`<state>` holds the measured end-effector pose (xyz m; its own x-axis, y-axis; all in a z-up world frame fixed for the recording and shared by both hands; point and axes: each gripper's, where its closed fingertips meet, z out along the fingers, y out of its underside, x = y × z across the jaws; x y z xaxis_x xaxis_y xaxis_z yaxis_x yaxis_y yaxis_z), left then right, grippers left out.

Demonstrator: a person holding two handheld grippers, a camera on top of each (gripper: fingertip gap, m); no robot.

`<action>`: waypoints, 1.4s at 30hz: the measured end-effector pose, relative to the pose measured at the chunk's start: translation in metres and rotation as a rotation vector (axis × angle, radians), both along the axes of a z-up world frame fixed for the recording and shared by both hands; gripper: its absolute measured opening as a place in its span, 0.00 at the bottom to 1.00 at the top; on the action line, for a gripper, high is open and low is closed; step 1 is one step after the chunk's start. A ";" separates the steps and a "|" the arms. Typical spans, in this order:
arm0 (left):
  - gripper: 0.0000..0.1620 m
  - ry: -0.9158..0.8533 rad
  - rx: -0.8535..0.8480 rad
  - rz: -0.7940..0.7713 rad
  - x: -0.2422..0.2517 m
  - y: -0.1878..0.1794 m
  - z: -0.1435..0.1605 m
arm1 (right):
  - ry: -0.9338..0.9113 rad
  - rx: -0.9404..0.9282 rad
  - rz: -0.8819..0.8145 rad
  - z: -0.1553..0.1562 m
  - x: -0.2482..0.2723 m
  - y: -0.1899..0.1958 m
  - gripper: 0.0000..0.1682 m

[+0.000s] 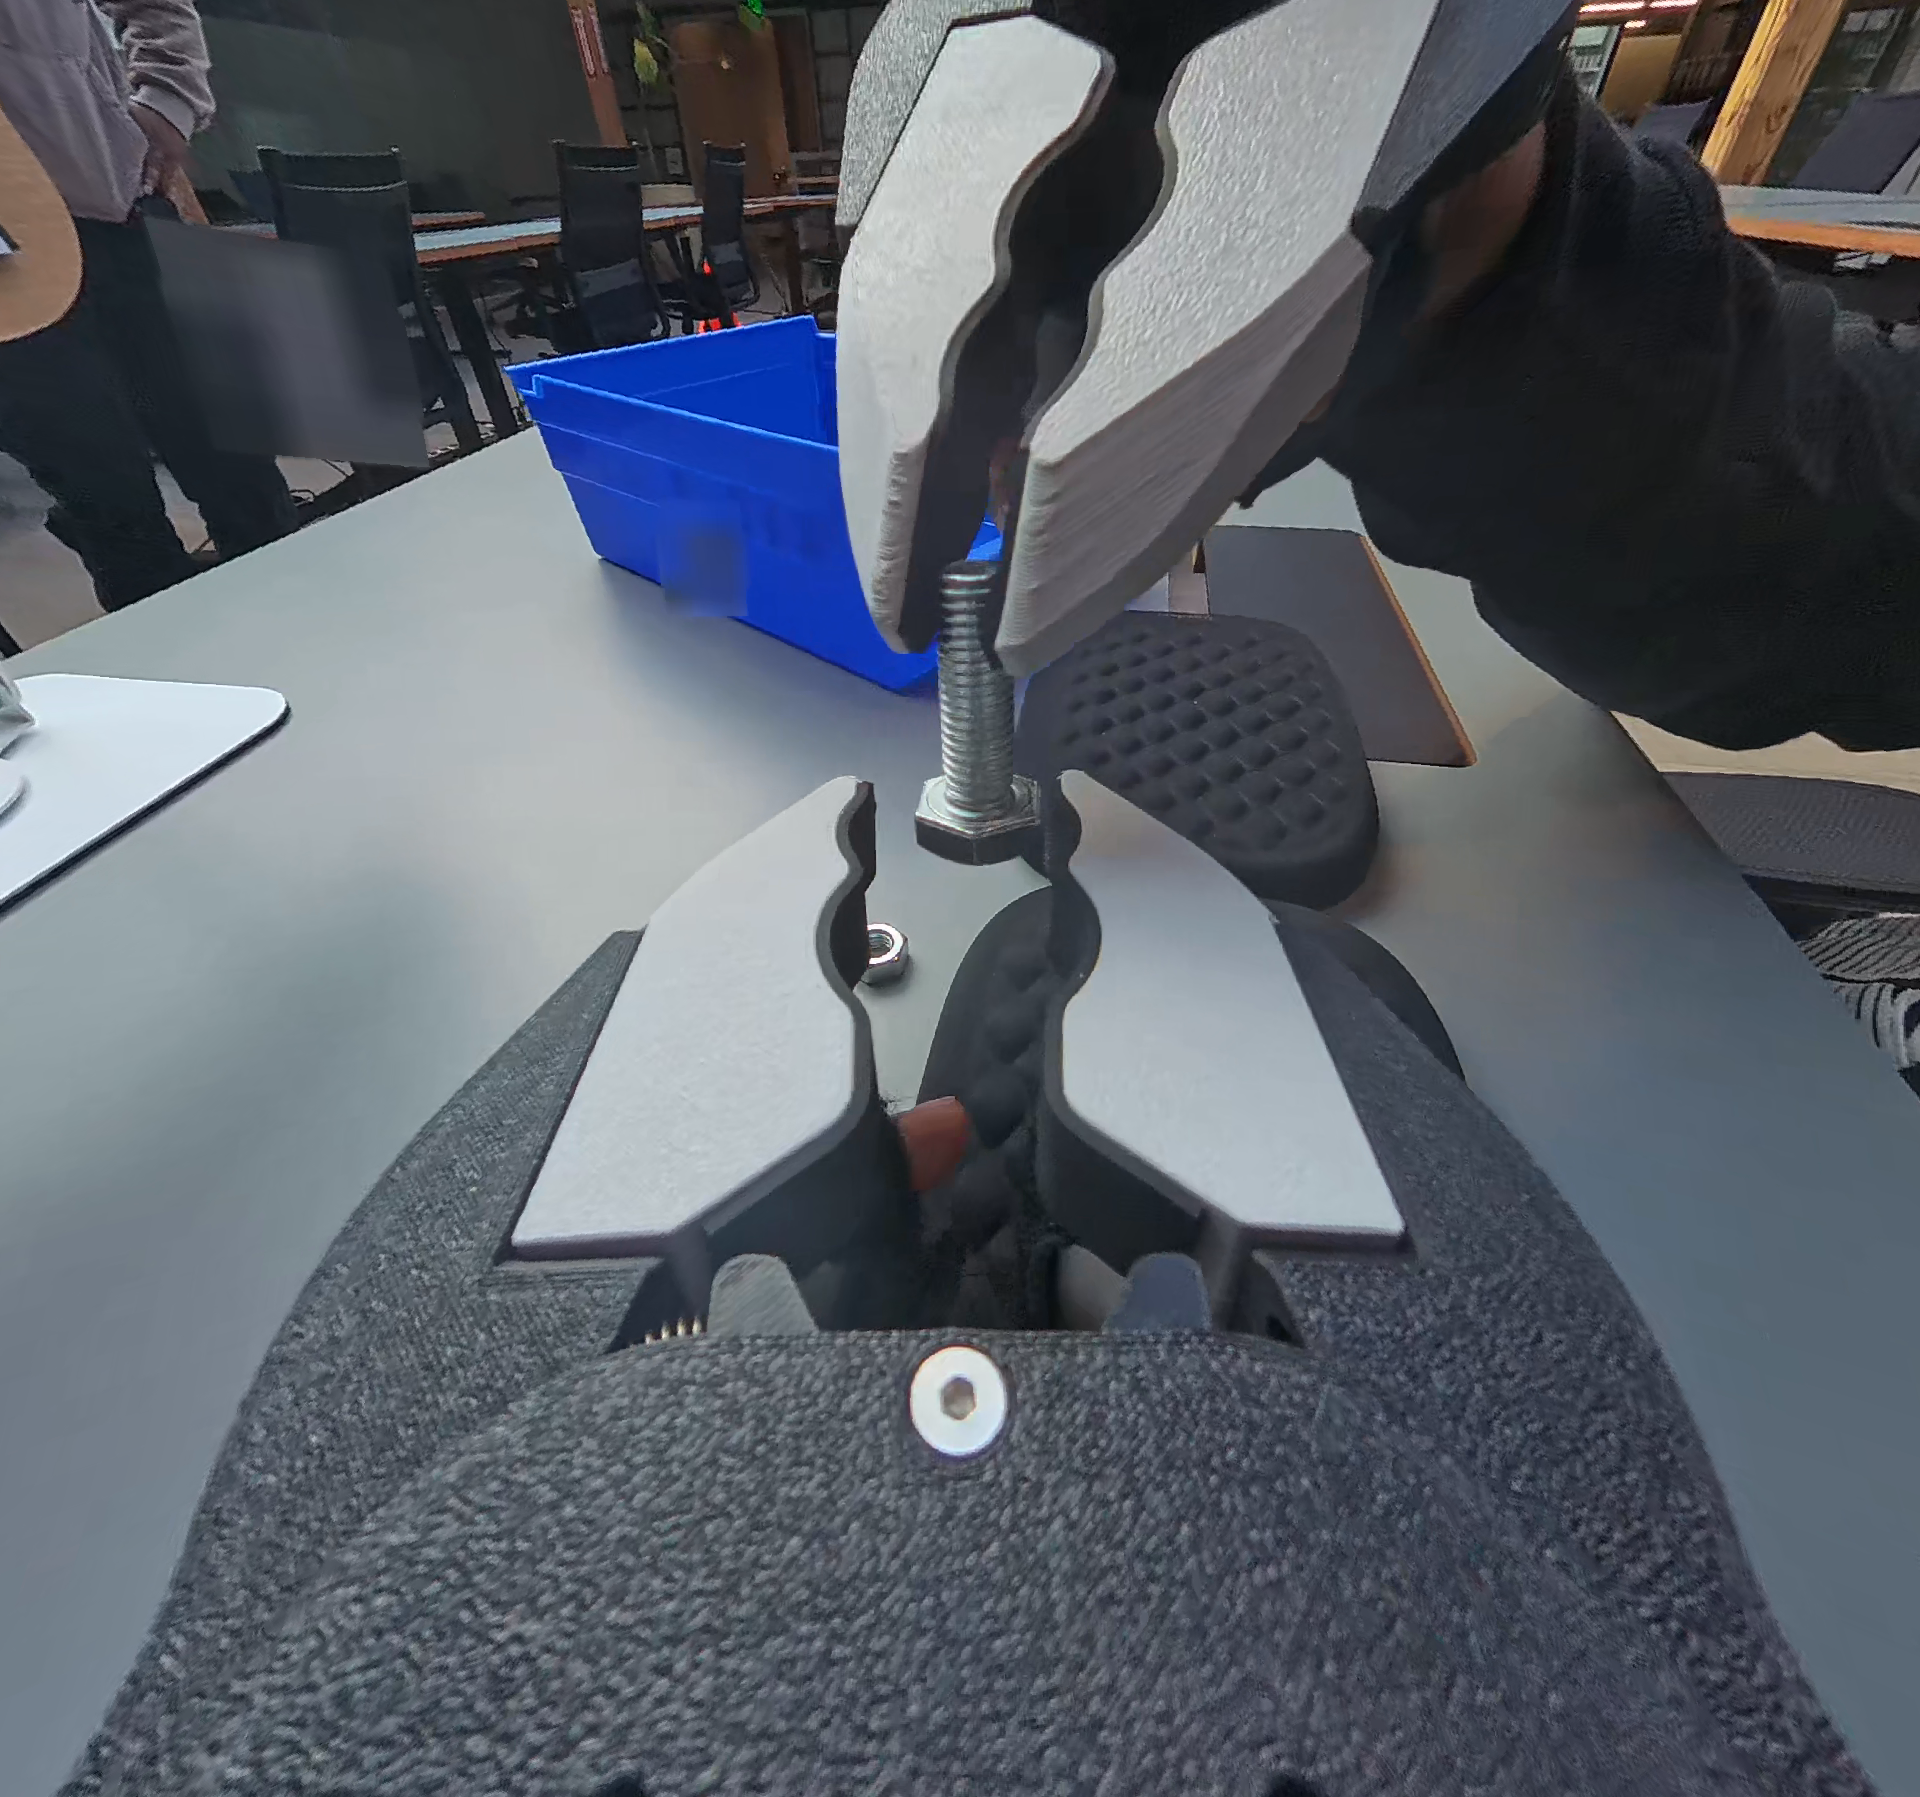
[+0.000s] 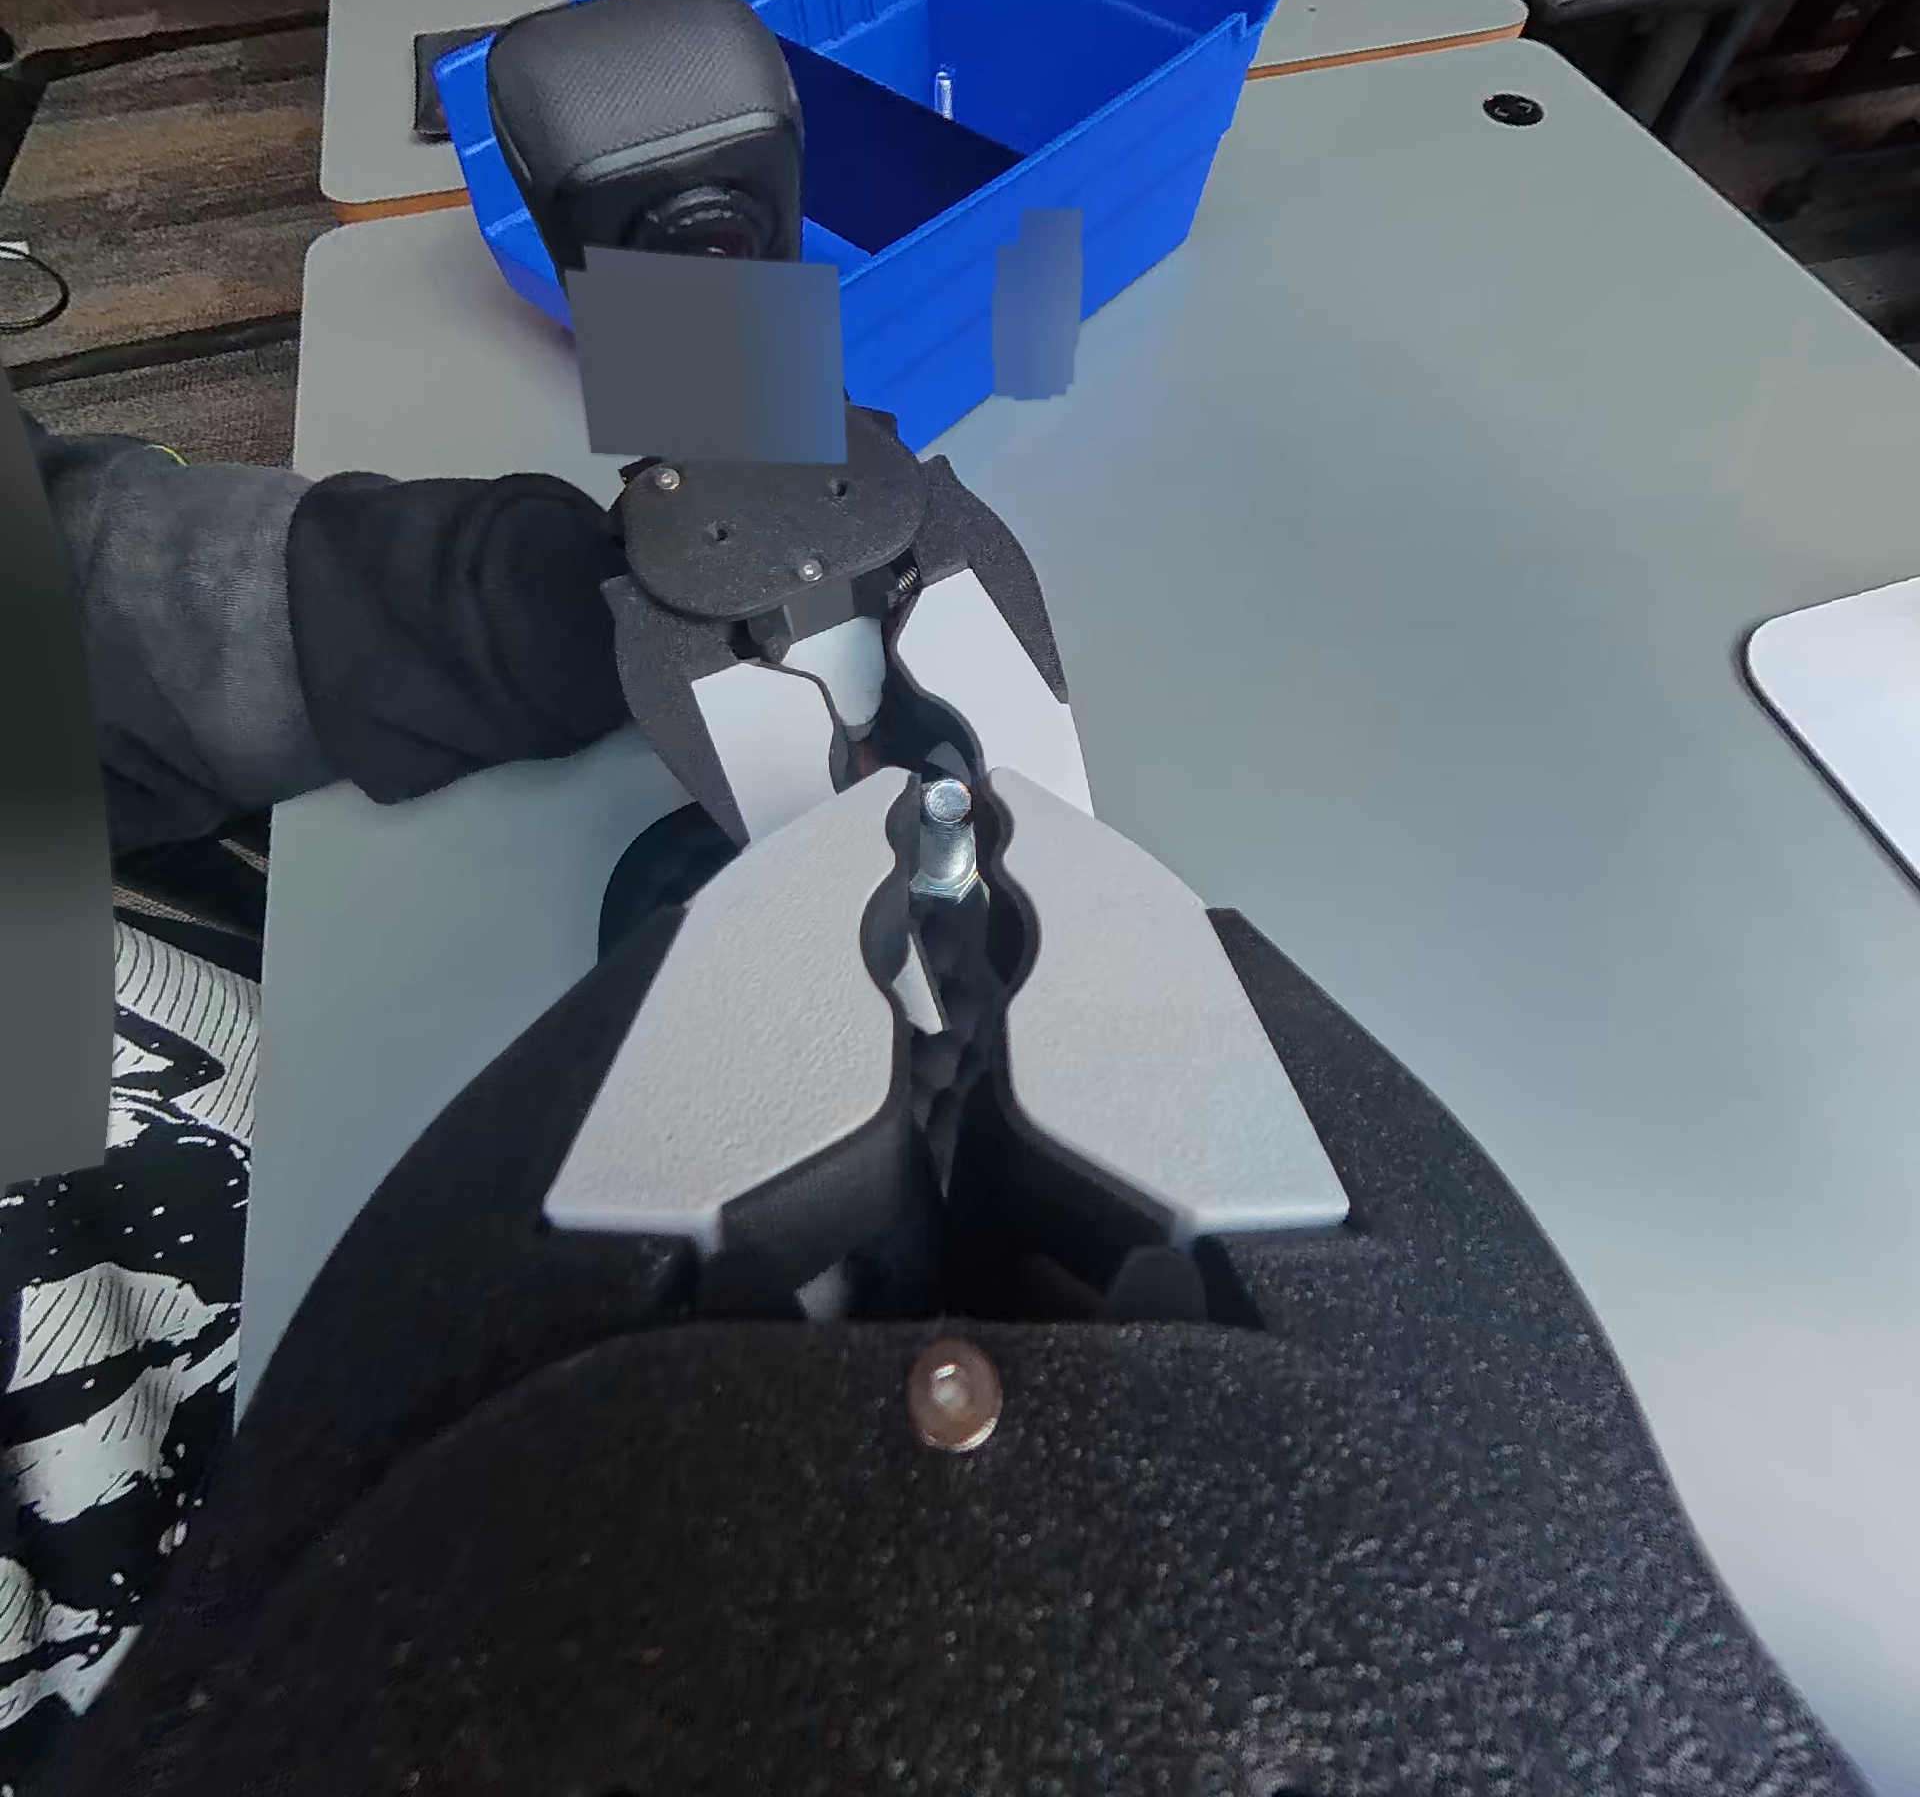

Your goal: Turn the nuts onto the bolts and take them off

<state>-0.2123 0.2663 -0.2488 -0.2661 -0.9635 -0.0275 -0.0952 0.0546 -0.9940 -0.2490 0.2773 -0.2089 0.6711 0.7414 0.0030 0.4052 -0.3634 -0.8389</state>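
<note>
Looking at the left wrist view, the bolt (image 1: 975, 708) stands upright in the middle of the frame, head down and threads up, with no nut on it. The right tongs (image 1: 951, 635) come down from the top of the frame and are clamped on the top of the threads. The right wrist view shows the same pinch from above, shut tight on the shank.

The left tongs (image 1: 966, 791) are spread apart at the bottom centre, with the tips either side of the hex head and not gripping it as far as I can tell. Can't say if the head sits on the tabletop (image 1: 416, 812) or hangs just above it.

The loose nut (image 1: 886, 952) lies flat on the tabletop lower down, just beside the left finger's inner edge. The blue bin (image 1: 707, 469) sits behind, upper middle.

My read is we're between cycles, nut off and bolt bare. Since the right tongs cover the very end the nut has to go on, I'd guess the next move is the left closing on the head to take over the bolt, squarely on the flats so it can't spin. Then the right lets go and picks up the nut
</note>
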 end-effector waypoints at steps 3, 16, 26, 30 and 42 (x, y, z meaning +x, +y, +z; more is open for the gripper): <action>0.19 -0.005 -0.024 -0.027 -0.001 -0.003 0.002 | -0.026 -0.004 0.017 -0.004 0.000 -0.002 0.05; 0.12 0.005 0.006 -0.082 -0.003 -0.012 0.000 | -0.042 -0.021 0.078 -0.005 -0.001 -0.008 0.05; 0.11 0.003 0.013 -0.067 -0.003 -0.010 0.000 | -0.010 -0.017 0.061 -0.004 0.000 -0.007 0.05; 0.11 0.045 0.011 -0.048 -0.002 -0.007 -0.005 | -0.023 -0.021 0.056 -0.003 0.010 -0.007 0.15; 0.11 0.080 0.015 -0.051 -0.010 0.003 -0.010 | -0.531 -0.385 0.142 -0.112 0.082 0.001 0.23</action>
<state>-0.2225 0.2693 -0.2585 -0.3170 -0.9483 -0.0181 -0.1707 0.0758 -0.9824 -0.1667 0.2784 -0.3206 0.5475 0.8364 0.0240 0.7931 -0.5096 -0.3336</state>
